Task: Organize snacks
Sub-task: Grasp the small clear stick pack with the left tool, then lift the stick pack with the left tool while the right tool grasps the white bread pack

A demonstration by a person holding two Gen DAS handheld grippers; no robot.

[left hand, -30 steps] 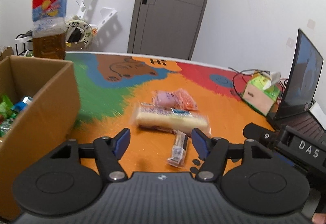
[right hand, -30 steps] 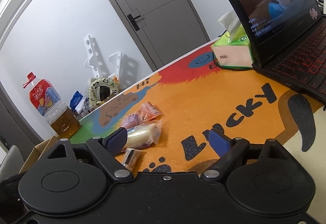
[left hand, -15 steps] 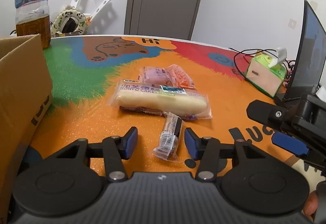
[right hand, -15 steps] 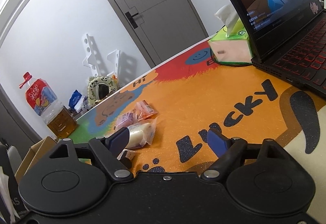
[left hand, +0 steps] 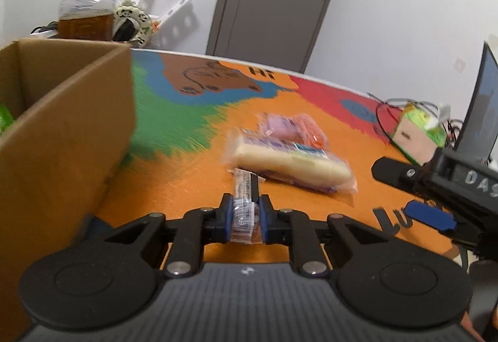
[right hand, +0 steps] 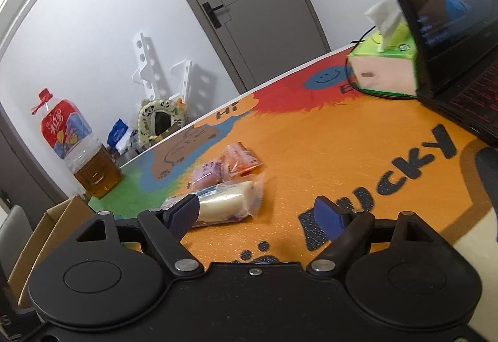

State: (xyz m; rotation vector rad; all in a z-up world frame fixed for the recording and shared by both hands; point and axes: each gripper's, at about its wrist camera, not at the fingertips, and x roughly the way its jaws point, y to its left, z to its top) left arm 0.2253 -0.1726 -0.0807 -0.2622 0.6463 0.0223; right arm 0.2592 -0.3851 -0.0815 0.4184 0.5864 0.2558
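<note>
My left tongs (left hand: 246,219) clamp one snack stick (left hand: 244,205); the right tongs (right hand: 258,214) stand apart. One cardboard box (left hand: 62,136) is beside, three packets (left hand: 289,164) ahead.

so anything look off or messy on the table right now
Nothing spilled or damaged. Three snacks lie loose: a cake roll and pink and orange packets. The left gripper grips a small snack stick.

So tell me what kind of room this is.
Most likely a room at home, not a lab: an open laptop playing a cartoon, a tissue box, a big bottle of oil and a colourful cartoon table mat.
</note>
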